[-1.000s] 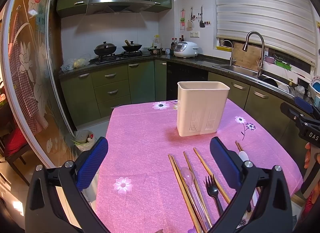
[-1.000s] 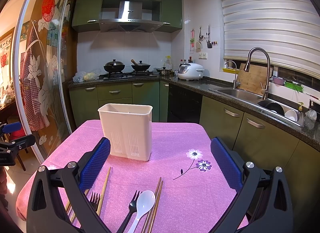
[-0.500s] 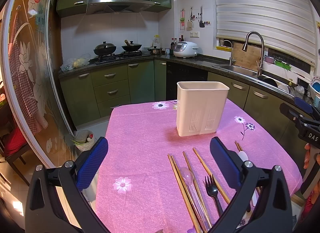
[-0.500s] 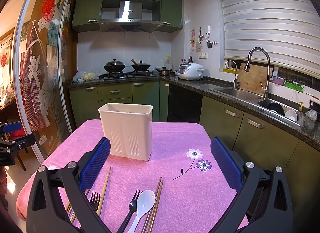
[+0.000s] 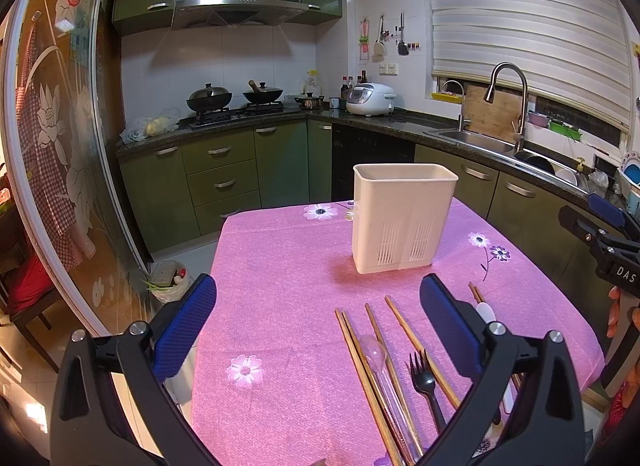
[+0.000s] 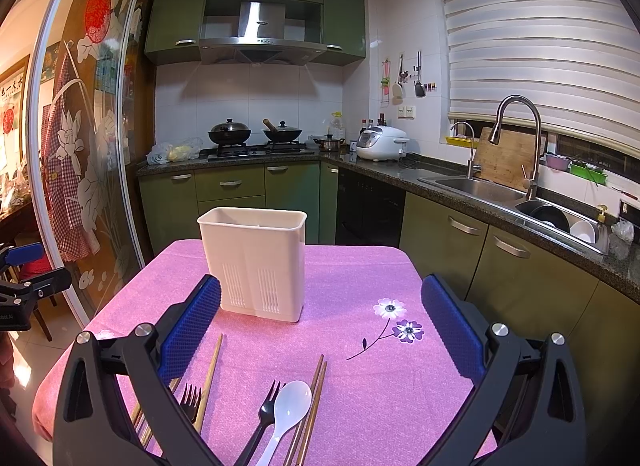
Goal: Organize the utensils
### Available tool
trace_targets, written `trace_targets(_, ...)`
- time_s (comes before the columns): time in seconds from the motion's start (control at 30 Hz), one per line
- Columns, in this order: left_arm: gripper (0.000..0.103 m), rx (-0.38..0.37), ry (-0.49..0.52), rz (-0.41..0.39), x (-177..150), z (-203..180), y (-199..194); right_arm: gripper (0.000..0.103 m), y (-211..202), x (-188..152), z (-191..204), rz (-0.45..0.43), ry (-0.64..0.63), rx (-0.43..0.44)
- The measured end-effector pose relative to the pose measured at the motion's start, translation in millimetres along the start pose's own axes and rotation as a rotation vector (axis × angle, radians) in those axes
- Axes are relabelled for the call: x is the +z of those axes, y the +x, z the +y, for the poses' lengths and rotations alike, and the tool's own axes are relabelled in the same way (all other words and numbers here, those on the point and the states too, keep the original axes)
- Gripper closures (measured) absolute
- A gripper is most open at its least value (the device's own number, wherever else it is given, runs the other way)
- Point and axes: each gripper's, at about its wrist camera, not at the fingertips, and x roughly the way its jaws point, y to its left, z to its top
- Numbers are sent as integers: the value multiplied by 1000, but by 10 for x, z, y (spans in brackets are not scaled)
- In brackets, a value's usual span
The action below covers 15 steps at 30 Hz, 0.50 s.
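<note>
A white utensil holder stands upright on the pink tablecloth; it also shows in the right wrist view. In front of it lie wooden chopsticks, a clear spoon and a black fork. The right wrist view shows a white spoon, a black fork, a second fork and chopsticks. My left gripper is open and empty above the table's near side. My right gripper is open and empty above the utensils.
Green kitchen cabinets, a stove with woks and a sink line the walls beyond the table. A glass sliding door stands at the left. A chair is past the door.
</note>
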Motion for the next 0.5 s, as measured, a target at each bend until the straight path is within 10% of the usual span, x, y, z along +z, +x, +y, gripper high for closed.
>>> trace_targets(0.5,6,1,1,1,9,-15,-16,4,3,-1,3,1,0,0)
